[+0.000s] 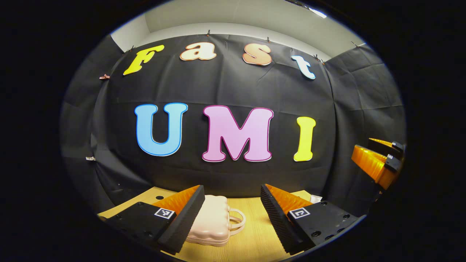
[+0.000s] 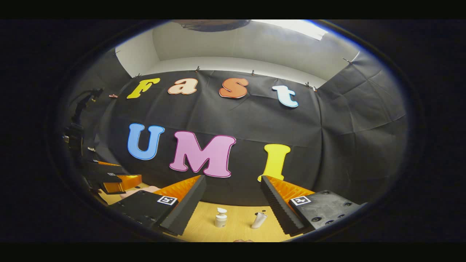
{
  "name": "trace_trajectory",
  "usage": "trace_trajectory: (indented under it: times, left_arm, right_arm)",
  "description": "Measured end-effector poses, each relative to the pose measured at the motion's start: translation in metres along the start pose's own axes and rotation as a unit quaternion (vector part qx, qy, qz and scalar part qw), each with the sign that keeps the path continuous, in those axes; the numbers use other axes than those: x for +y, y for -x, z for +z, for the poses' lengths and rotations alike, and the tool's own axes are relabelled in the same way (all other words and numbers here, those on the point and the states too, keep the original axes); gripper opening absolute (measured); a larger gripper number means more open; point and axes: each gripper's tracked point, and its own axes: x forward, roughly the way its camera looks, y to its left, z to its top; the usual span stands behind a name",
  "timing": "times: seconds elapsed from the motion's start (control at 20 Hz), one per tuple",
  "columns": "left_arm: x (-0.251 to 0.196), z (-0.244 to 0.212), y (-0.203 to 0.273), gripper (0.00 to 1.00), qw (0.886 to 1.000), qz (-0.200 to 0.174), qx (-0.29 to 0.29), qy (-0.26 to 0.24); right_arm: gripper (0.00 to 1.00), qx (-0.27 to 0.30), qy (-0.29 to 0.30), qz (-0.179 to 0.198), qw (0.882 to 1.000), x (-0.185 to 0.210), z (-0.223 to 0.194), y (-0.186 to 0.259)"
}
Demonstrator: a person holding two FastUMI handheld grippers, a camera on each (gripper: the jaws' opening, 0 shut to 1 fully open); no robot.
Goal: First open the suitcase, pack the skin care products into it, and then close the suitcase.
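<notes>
While the small pink ribbed hard-shell suitcase (image 1: 213,222) sits closed and the white pump bottle (image 2: 220,217) and white tube (image 2: 259,220) wait on the wooden surface (image 2: 236,225), both the left gripper (image 1: 232,214) and right gripper (image 2: 233,207) hang spread, empty; everything remains undone.

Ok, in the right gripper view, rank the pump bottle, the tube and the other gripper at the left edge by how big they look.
1. The other gripper, largest as it looks.
2 and 3. The pump bottle and the tube on the table look about alike in size; I won't rank them.
</notes>
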Motion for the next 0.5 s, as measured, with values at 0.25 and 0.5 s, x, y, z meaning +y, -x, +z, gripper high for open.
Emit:
trace_trajectory:
  times: [0.25, 0.5]
  left_arm:
    - [-0.019, -0.045, -0.056, 0.98, 0.998, -0.026, 0.048, -0.009]
    - [-0.038, -0.119, -0.115, 0.98, 0.990, -0.049, 0.132, -0.020]
  right_arm:
    - [0.96, 0.019, -0.002, 0.003, 1.000, -0.004, -0.015, -0.008]
    - [0.95, 0.050, -0.012, 0.011, 0.999, -0.006, -0.040, -0.017]
